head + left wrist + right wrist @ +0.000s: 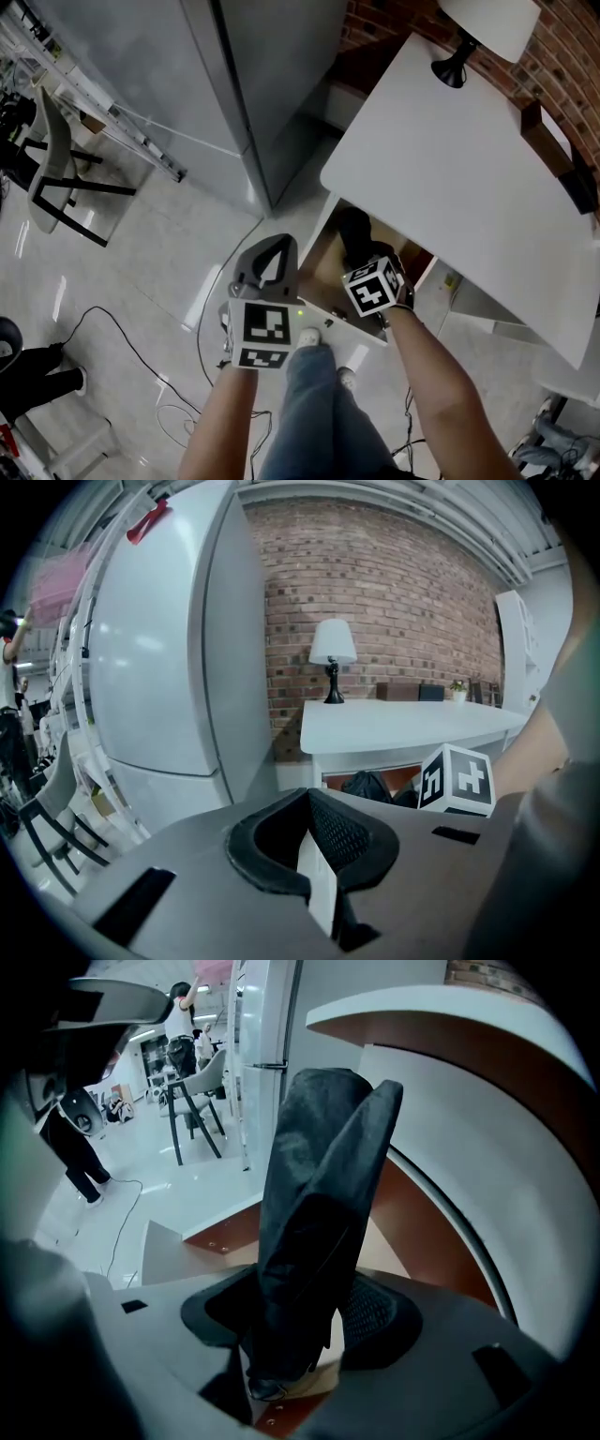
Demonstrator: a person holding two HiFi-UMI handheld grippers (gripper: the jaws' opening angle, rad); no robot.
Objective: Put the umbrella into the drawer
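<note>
A folded black umbrella (351, 231) in its dark sleeve stands tip-down inside the open drawer (325, 251) under the white table. My right gripper (364, 264) is shut on the umbrella (319, 1176) near its lower end, and its marker cube hides the jaws in the head view. In the right gripper view the right gripper (302, 1333) points steeply down at the drawer's brown floor (417, 1241). My left gripper (280, 243) hangs left of the drawer over the floor, shut with nothing in it. The left gripper (317, 860) faces the table and the drawer.
The white table (469, 159) carries a lamp (480, 28) at its far end, by a brick wall. A tall grey fridge (244, 84) stands left of the table. A chair (52, 159) and loose cables (122, 337) are on the tiled floor at the left.
</note>
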